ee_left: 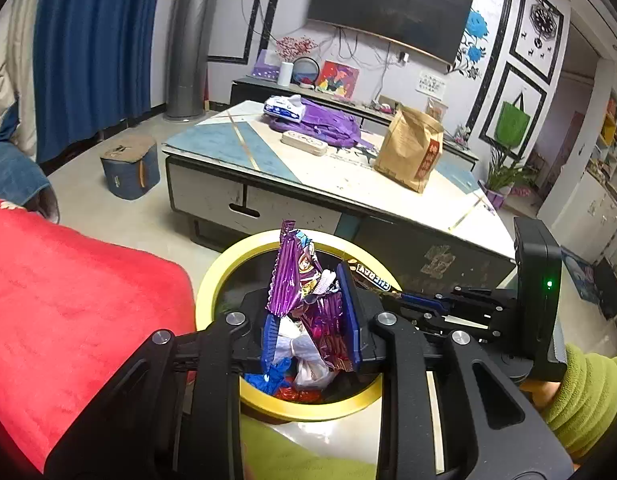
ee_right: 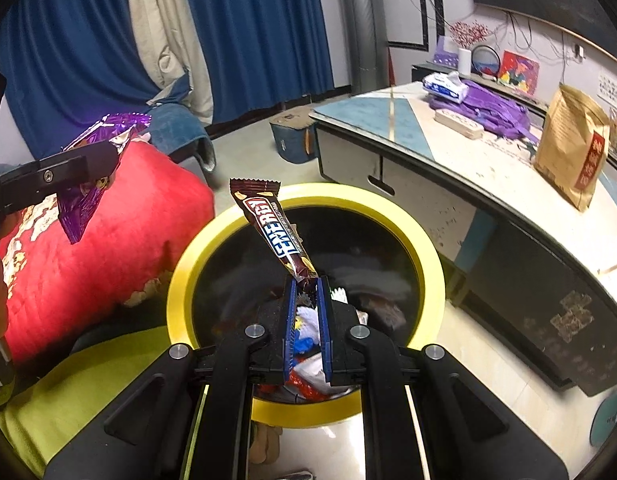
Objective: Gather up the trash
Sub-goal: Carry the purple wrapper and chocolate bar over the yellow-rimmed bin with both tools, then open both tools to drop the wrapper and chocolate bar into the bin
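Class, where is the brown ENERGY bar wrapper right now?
In the right wrist view, the ENERGY wrapper is pinched in the right gripper, sticking up over the yellow-rimmed bin.

glossy foil wrapper point(ee_left: 286, 280), matt paper bag point(ee_left: 412, 148)

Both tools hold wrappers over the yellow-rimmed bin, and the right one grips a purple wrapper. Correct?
Not quite. The right tool grips a brown energy bar wrapper, as the right wrist view shows; the purple wrapper is in the left tool. Both are over the bin.
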Available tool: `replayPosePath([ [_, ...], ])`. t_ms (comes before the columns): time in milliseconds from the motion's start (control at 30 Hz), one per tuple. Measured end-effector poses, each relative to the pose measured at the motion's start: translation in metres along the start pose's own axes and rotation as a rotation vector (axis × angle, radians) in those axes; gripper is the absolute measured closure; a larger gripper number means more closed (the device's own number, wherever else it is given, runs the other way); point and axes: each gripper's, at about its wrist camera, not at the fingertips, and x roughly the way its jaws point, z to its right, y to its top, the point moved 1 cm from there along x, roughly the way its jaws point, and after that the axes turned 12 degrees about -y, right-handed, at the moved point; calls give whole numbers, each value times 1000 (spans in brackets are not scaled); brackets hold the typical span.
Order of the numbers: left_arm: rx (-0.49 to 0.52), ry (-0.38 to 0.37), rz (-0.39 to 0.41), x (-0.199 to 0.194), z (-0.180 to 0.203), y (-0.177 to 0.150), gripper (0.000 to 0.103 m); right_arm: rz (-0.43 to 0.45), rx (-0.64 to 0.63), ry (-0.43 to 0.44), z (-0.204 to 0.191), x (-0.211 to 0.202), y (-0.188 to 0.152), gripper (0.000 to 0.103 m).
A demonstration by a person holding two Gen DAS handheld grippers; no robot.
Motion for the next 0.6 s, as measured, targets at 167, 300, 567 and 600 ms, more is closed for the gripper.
replayPosePath([
  [167, 17, -3, -32, 16, 5, 2, 82, -27, 27, -2, 6, 6, -6, 92],
  [300, 23, -3, -53, 26, 6, 4, 82, -41, 41, 3, 9, 9, -8, 90],
  [567, 0, -2, -72, 38, 2, 9, 79, -50, 53, 14, 10, 13, -7, 88],
  [600, -5, -2, -75, 39, 1, 8, 76, -50, 52, 15, 9, 13, -7, 85],
])
